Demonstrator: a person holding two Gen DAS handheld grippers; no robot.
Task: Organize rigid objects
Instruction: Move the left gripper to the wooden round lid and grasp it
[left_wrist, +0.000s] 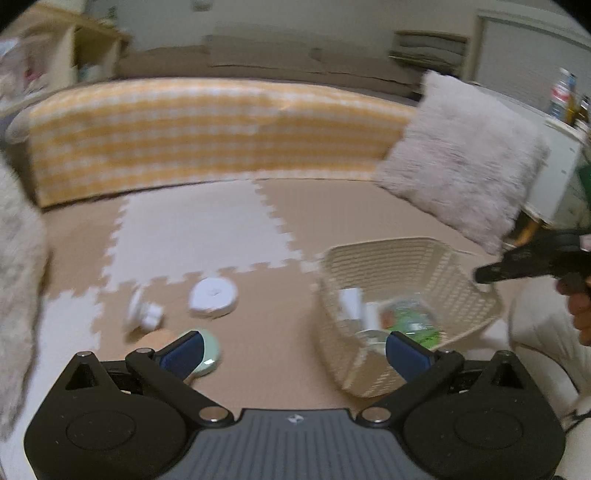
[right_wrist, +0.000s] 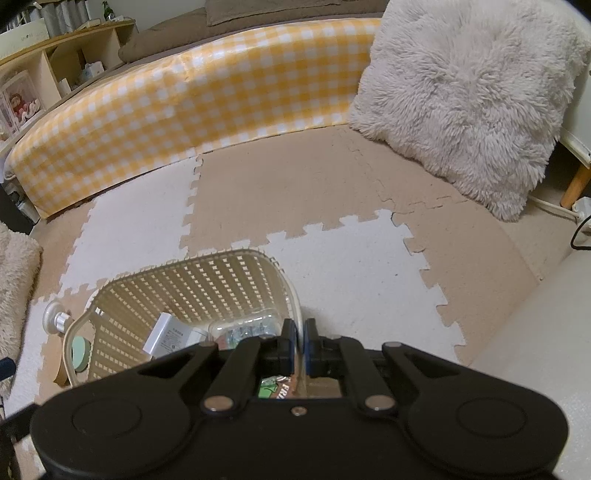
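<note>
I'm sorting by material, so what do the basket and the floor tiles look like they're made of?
The basket looks like moulded plastic, matte cream: its walls are a regular lattice of small rectangular holes with a smooth rolled rim. The floor tiles seem to be foam with a fuzzy matte top, since tan and white squares interlock along jigsaw-toothed edges.

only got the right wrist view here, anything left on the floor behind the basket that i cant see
Observer: Yes, a white round disc lies on the foam mat, apart from the basket.
Operator: left claw holding anything
Observer: No, the left claw is open and empty, low over the mat.
Operator: where's my claw from there
Observer: The right claw hangs over the basket's rim on the side away from the disc.
</note>
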